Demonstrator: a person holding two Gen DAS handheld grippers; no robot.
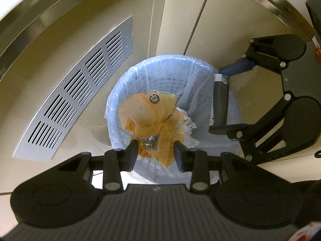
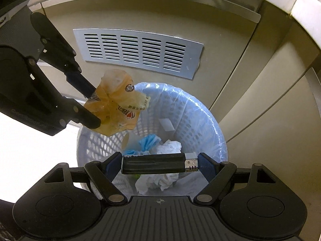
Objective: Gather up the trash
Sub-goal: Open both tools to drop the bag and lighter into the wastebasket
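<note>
So the orange plastic wrapper (image 1: 152, 120) is pinched at its crumpled lower end by the left gripper (image 1: 156, 152), jaws narrowed right down on it, and it hangs over the near-left side of the bin (image 2: 200, 120), the white mesh basket with a pale blue liner (image 1: 128, 76). The black lighter (image 2: 158, 163) is clamped end to end across the right gripper (image 2: 160, 164), jaws spread wide with the metal cap against one pad, and it sits over the bin's opening too. Inside there's already crumpled white tissue (image 2: 170, 146), something blue (image 2: 148, 140) and what looks like a paper roll (image 2: 126, 140). What I'd worry about: the wrapper is light and floppy, and in the right wrist view a good part of it looks to be out past the rim, so if it's let go here it could drift or catch on the liner edge and end up on the floor. It might also cling to a pad instead of falling. The lighter is only held by its ends, so a slight twist could pop it out early; it'd probably still land inside, but could bounce off the rim. The vented cabinet panel (image 2: 138, 54) is just behind the bin, so not much room back there either.
</note>
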